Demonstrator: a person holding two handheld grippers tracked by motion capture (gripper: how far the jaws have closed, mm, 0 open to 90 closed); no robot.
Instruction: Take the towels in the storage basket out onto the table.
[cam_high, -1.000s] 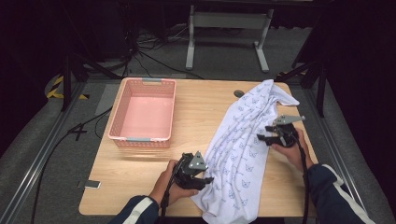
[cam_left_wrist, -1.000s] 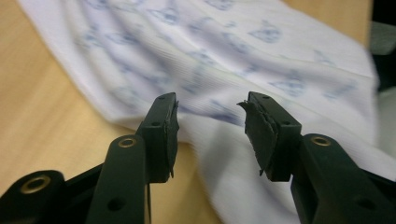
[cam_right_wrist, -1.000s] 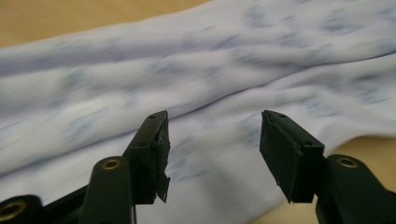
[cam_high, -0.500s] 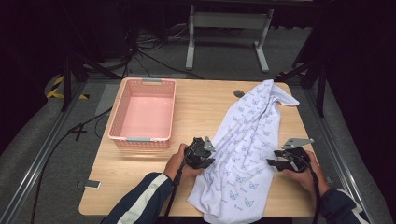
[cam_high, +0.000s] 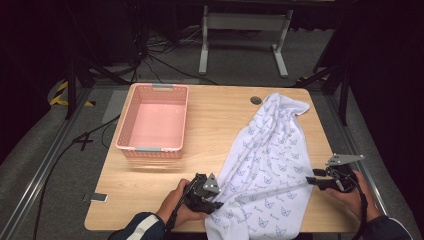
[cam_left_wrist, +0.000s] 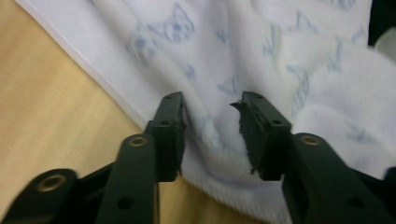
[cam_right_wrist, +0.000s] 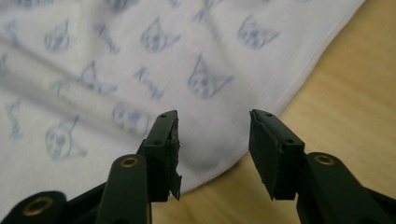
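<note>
Fingers (cam_left_wrist: 170, 135) of the left gripper (cam_high: 209, 197) apart, just been opening, a fold of the white cat-print towel (cam_high: 270, 170) bulging between them, pads not pressing. Over on the right gripper (cam_high: 316, 181), fingers (cam_right_wrist: 163, 149) apart too, just been closing in, towel hem under the gap, no pinch yet. Towel spread in a long diagonal across the right half of the counter (cam_high: 220, 130), from the far right corner down to the near edge, bottom end spilling just over that edge. Left gripper at the towel's near left border, close to the near edge of the counter; right gripper at the towel's right border, by the right edge. Pink basket (cam_high: 152, 149) on the far left part of the counter, well apart from the towel. Small round grommet (cam_high: 256, 100) near the far edge, just beside the towel's top end.
</note>
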